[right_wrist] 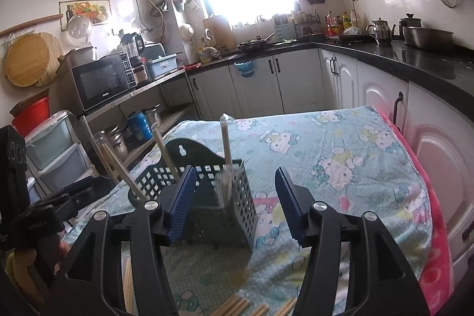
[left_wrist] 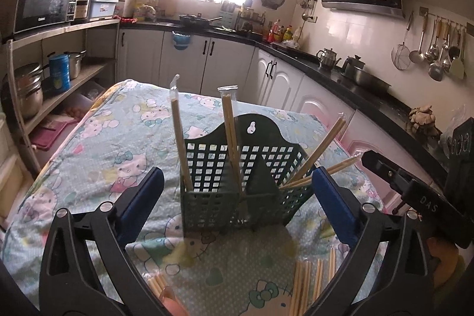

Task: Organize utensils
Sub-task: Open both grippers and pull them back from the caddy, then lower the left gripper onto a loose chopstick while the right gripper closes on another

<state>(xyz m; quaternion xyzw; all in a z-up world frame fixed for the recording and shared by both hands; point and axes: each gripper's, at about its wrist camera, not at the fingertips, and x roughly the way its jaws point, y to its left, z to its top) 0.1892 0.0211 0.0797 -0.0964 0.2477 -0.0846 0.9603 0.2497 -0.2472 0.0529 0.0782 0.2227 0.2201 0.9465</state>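
The green utensil basket (left_wrist: 246,168) stands upright on the worktop (left_wrist: 97,150), which is covered by a cartoon-cat cloth. Left of the basket's divider, two wrapped chopstick pairs (left_wrist: 180,138) stand nearly upright in it; right of the divider, more lean outward. The left hand-held gripper (left_wrist: 237,197) is spread wide, its blue pads flanking the basket without touching. Loose chopsticks (left_wrist: 305,286) lie in front of the basket. The right hand-held gripper (right_wrist: 237,203), just right of the basket, has its jaws apart and empty.

The right gripper (right_wrist: 237,200) hangs open and empty before the green basket (right_wrist: 234,197) holding wrapped chopsticks (right_wrist: 226,144).
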